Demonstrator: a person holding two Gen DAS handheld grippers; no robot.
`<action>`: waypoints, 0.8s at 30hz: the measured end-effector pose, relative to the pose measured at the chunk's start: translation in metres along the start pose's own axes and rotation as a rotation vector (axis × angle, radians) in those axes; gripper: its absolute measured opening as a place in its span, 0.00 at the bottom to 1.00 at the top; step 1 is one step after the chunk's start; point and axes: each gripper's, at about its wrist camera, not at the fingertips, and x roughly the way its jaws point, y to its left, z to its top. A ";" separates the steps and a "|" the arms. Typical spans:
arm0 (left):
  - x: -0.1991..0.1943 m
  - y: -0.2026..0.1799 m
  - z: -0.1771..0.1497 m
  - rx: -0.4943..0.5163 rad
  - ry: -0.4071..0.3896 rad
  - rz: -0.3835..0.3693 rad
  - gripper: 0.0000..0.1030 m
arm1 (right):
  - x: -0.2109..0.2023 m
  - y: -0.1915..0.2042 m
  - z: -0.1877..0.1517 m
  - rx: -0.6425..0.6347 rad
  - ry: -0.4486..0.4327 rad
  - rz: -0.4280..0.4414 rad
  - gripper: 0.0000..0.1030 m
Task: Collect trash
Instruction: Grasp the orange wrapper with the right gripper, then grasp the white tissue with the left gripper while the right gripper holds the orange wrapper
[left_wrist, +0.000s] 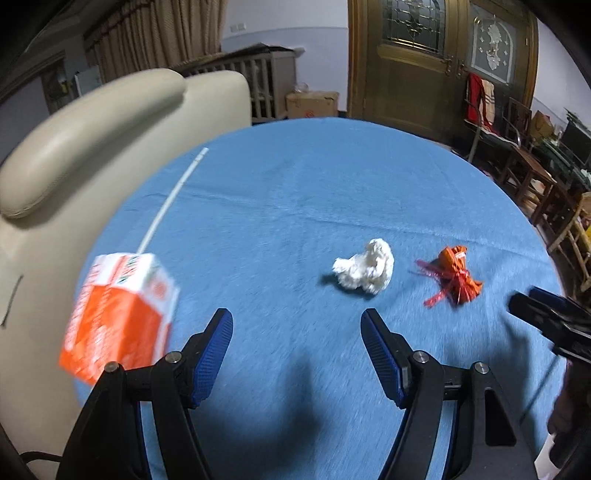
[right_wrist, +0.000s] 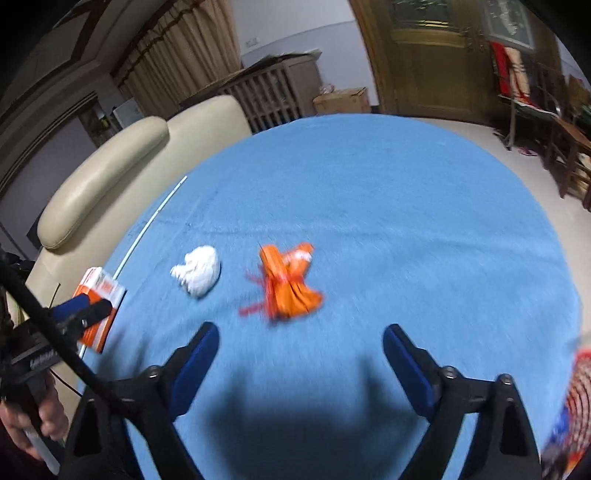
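On the round blue table (left_wrist: 295, 192) lie a crumpled white tissue (left_wrist: 364, 271), an orange wrapper tied with red ribbon (left_wrist: 456, 275) and an orange and white carton (left_wrist: 118, 314) at the left edge, with a white straw (left_wrist: 173, 192) behind it. My left gripper (left_wrist: 297, 325) is open and empty, hovering short of the tissue, with the carton to its left. In the right wrist view my right gripper (right_wrist: 301, 341) is open and empty, just short of the orange wrapper (right_wrist: 288, 282); the tissue (right_wrist: 197, 271) and carton (right_wrist: 99, 306) lie to its left.
A beige leather chair (left_wrist: 85, 147) stands against the table's left side. Wooden doors (left_wrist: 424, 66), a cardboard box (left_wrist: 312, 103) and wooden chairs (left_wrist: 535, 177) stand behind. A red mesh object (right_wrist: 569, 406) shows at the right wrist view's right edge.
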 end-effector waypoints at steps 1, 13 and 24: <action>0.005 -0.001 0.004 0.004 0.007 -0.006 0.71 | 0.007 0.002 0.005 -0.001 0.006 0.007 0.80; 0.051 -0.022 0.037 0.072 0.062 -0.113 0.70 | 0.079 0.002 0.028 0.020 0.117 0.043 0.37; 0.094 -0.050 0.042 0.086 0.147 -0.183 0.58 | 0.036 -0.028 -0.003 0.102 0.085 0.099 0.34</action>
